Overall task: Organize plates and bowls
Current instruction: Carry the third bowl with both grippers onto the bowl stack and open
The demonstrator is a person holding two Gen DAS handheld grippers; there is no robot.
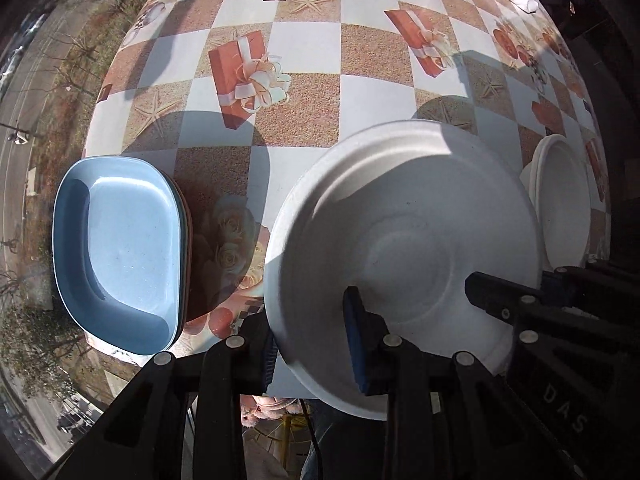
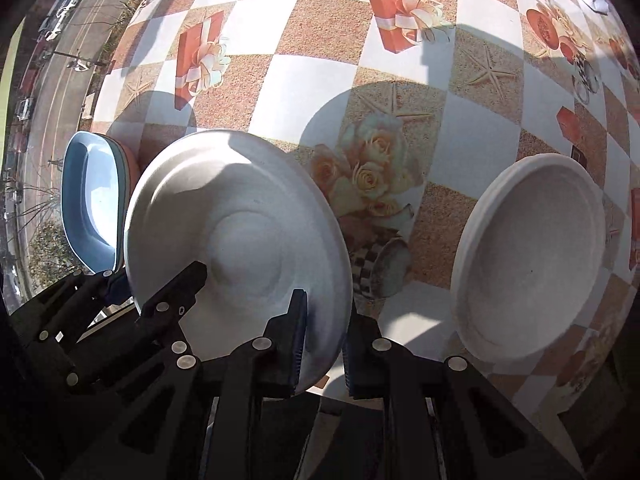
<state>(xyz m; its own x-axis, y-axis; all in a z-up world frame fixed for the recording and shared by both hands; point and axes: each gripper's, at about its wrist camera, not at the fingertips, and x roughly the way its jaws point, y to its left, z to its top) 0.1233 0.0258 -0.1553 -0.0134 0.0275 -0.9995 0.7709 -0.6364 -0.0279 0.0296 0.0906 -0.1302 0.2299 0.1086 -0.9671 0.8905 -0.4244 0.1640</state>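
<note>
At the centre of both wrist views, a white bowl (image 1: 404, 240) hangs above the patterned counter (image 1: 304, 92), held between my two tools. My left tool (image 1: 312, 344) is clamped on its near-left rim; my right tool (image 2: 324, 344) is clamped on its near-right rim. A white stack (image 2: 532, 256) sits at the right; blue plates (image 1: 120, 256) sit at the left. I judge I am carrying the bowl to the white stack; next I must centre it, lower, then release.
</note>
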